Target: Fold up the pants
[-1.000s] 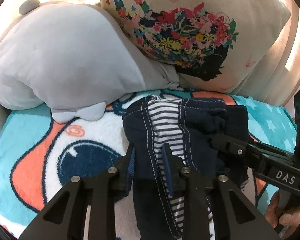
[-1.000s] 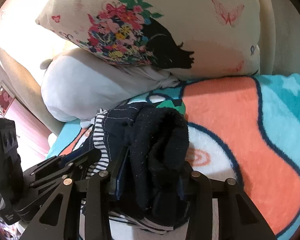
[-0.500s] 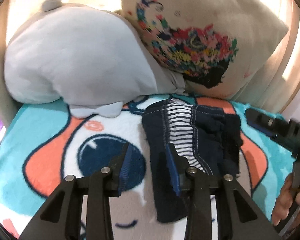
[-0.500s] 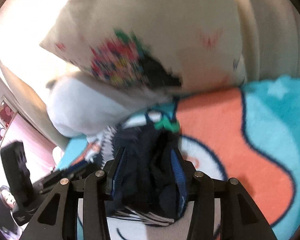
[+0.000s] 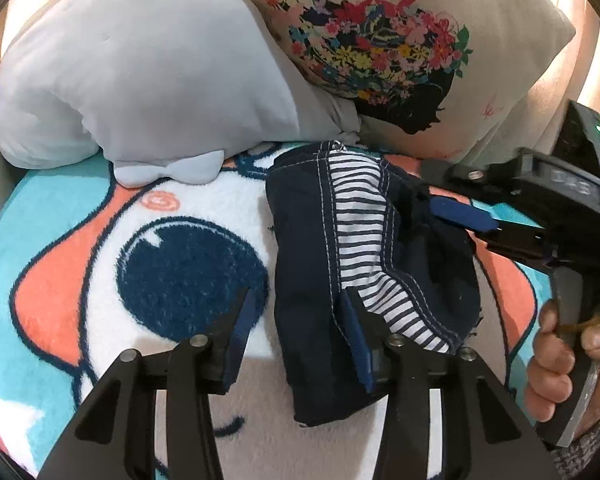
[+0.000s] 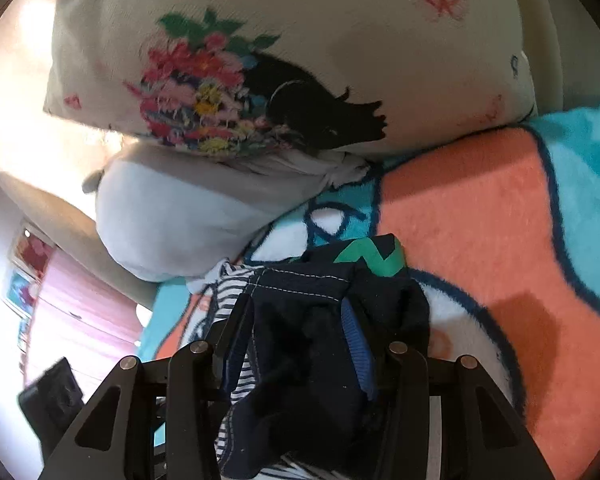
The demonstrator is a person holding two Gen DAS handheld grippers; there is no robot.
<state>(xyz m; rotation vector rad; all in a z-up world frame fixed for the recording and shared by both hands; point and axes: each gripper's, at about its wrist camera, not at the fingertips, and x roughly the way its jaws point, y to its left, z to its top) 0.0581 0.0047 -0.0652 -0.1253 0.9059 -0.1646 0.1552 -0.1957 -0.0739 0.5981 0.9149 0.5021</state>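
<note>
Pants (image 5: 332,264), dark navy with a striped lining showing at the waist, are laid as a narrow folded bundle on the cartoon-print blanket (image 5: 100,240) of what appears to be a bed, just in front of the grey plush cushion (image 5: 140,80) and the floral pillow (image 5: 400,40). The bundle is kept on the soft, flat part of the blanket, probably so that the folds can be pressed and squared without sliding. The left gripper (image 5: 296,320) is held low over the near left edge of the bundle; its jaws have just been opening and now stand parted, one pad over bare blanket and the other lying on the cloth, so nothing is pinched there and the fabric appears to be let go. The right gripper (image 6: 296,344) is set around the thick right side of the bundle; its jaws have widened a little, and bunched cloth fills the gap between them, though it cannot be told whether the pads press on it. That side is judged to be steadied while the left is freed. A hand (image 5: 560,352) is seen on the right gripper's handle.
</note>
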